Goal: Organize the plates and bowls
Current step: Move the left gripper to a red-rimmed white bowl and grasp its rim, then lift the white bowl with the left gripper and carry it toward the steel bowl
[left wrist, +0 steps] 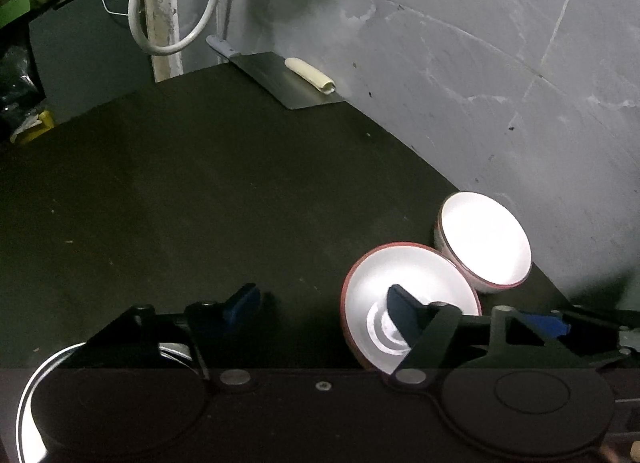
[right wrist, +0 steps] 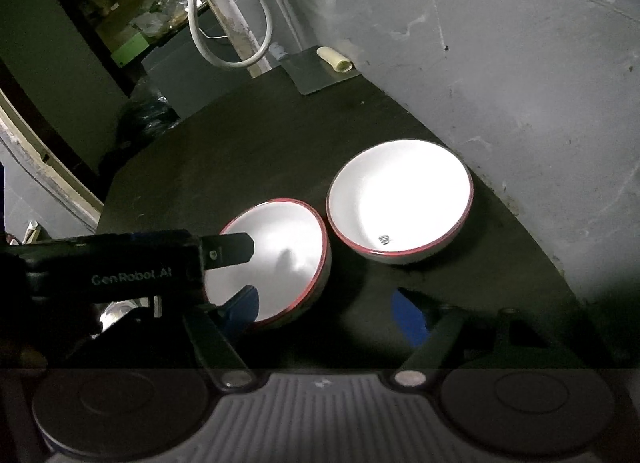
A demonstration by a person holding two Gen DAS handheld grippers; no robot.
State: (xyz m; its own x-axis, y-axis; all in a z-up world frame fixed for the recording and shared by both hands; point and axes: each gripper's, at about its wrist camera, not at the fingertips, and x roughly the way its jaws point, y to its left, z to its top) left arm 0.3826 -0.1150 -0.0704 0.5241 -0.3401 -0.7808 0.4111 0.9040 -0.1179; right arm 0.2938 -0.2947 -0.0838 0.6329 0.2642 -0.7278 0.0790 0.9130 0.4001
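Left gripper (left wrist: 320, 305): fingers spread wide, left finger (left wrist: 242, 303) over bare dark table (left wrist: 200, 191), right finger (left wrist: 402, 313) in front of the white inside of the near bowl (left wrist: 368, 295), low and right of centre; contact not certain from this view. Nothing clamped between them.

Right gripper (right wrist: 326, 309): fingers also wide apart, left finger (right wrist: 240, 307) overlapping the lower rim of the near bowl (right wrist: 280, 255), right finger (right wrist: 408, 317) over dark table (right wrist: 280, 135) below the far bowl (right wrist: 400, 199); touching or not, cannot tell.

Only in the right wrist view: the left gripper's body (right wrist: 120, 267) entering from the left edge, one finger tip over the near bowl's rim; both red-rimmed bowls seen whole, rims nearly touching, near bowl tilted; a small dark mark inside the far bowl.

Only in the left wrist view: a shiny metal rim (left wrist: 36, 379) at lower left, partly hidden behind the gripper; the far bowl (left wrist: 488, 239) standing against the grey wall (left wrist: 480, 83).

Upper centre of both: cleaver (left wrist: 292, 81) at the table's far edge with a pale rolled piece (left wrist: 310, 75) on its blade, white cable loop (left wrist: 176, 3) above.
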